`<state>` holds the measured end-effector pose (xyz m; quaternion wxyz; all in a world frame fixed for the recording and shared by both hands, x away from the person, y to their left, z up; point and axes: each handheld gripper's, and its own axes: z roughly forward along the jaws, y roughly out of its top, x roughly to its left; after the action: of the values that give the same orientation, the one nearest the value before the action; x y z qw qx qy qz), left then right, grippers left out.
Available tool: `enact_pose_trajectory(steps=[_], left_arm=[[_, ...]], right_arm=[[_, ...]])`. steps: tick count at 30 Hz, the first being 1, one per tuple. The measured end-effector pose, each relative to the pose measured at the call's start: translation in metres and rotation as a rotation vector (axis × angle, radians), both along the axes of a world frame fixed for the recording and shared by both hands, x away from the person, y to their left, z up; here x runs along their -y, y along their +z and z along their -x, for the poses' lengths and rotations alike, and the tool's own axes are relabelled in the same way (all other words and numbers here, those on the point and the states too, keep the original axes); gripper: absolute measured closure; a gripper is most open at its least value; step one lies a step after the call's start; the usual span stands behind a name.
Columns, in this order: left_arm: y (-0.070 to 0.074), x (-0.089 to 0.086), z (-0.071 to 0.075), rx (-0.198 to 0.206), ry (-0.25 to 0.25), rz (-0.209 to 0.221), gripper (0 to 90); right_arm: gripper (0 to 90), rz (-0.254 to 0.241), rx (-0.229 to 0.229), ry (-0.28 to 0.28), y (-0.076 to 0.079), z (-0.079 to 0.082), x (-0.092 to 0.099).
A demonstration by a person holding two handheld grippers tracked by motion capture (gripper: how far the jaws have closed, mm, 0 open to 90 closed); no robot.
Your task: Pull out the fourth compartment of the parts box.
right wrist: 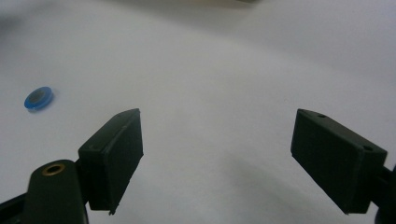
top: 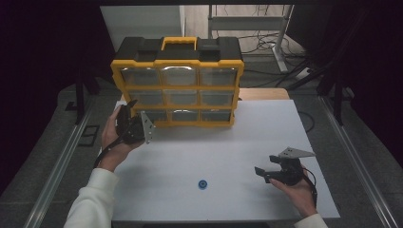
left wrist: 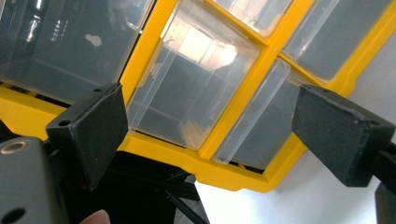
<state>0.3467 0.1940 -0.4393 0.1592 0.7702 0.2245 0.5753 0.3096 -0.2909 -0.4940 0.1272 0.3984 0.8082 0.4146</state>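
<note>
Left hand-held gripper [left wrist: 210, 135] wide at clear-drawered yellow organizer [top: 177, 81] — right hand-held gripper [right wrist: 217, 158] wide, empty.

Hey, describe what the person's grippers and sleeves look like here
Both grippers, left and right, are black, each with two blocky rectangular jaws and a grey three-cornered plate with small holes. The jaw blocks have small screw holes, and a brass-coloured insert sits near the right gripper's base. A black cable trails from each. The person wears white sleeves.
</note>
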Motion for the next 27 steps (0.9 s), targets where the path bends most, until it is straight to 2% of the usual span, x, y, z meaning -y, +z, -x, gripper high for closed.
enact_pose_trajectory(steps=[9, 13, 14, 19, 27], left_arm=[[0.010, 0.001, -0.010, 0.023, 0.011, -0.035, 10.6], [0.009, 0.002, -0.014, 0.028, 0.015, -0.027, 10.6], [0.008, 0.003, -0.016, 0.033, 0.016, -0.036, 10.5], [0.004, 0.004, -0.021, 0.022, 0.016, -0.034, 10.2], [0.006, -0.005, -0.026, 0.017, 0.025, -0.032, 9.9]], right_arm=[[17.3, -0.001, 0.001, -0.002, 0.000, 0.000, 0.000], [17.3, 0.001, -0.001, -0.004, 0.000, 0.000, 0.000], [17.3, 0.001, -0.001, -0.005, 0.000, 0.000, 0.000], [17.3, 0.002, -0.001, -0.006, 0.000, 0.001, 0.001], [17.4, 0.007, -0.006, -0.004, 0.000, 0.001, 0.000]])
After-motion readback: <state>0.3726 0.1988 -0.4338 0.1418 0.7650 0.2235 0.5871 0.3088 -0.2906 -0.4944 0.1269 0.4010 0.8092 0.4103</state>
